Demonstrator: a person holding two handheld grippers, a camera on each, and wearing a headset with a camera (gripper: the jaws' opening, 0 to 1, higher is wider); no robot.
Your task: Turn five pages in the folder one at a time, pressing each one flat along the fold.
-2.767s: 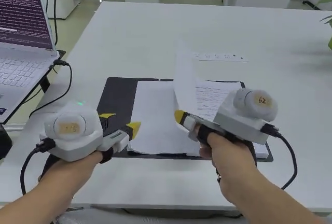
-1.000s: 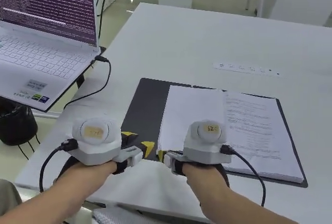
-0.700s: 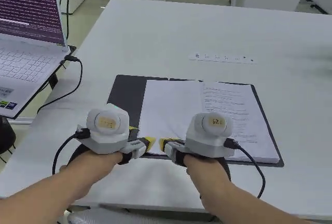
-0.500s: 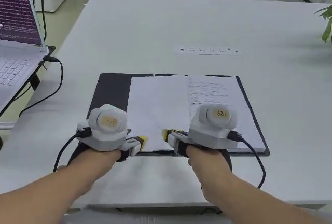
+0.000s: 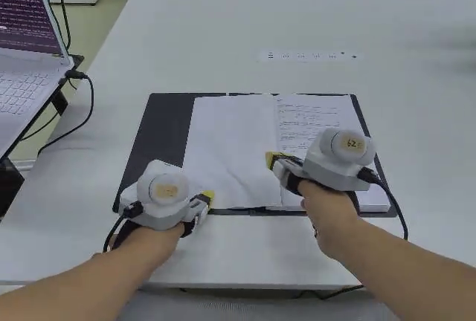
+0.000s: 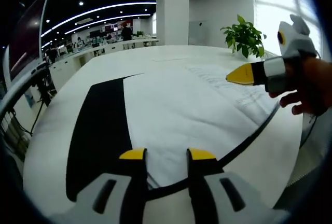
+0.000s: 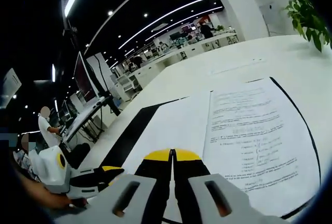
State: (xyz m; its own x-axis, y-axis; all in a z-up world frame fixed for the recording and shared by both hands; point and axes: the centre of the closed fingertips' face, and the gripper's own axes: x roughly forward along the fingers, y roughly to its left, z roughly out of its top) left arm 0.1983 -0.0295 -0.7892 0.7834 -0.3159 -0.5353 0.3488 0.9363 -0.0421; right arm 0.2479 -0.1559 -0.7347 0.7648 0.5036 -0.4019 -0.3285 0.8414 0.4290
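Folder [image 5: 160, 143] lies open mid-frame in the head view, right gripper [image 5: 272, 161] clenched, 2 tips together low over the paper by the fold, left gripper [image 5: 207, 199] released, jaws apart, lower left of centre at the bottom edge of the blank page [image 5: 227, 150].

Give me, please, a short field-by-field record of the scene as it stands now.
folder: black, open flat on the white table
left-hand page: blank side up, lying flat
right-hand page: printed text
left gripper: jaws open, at the folder's near edge, by the left-hand page's bottom edge
right gripper: jaws shut, tips over the fold between the two pages
laptop: open, off to the left
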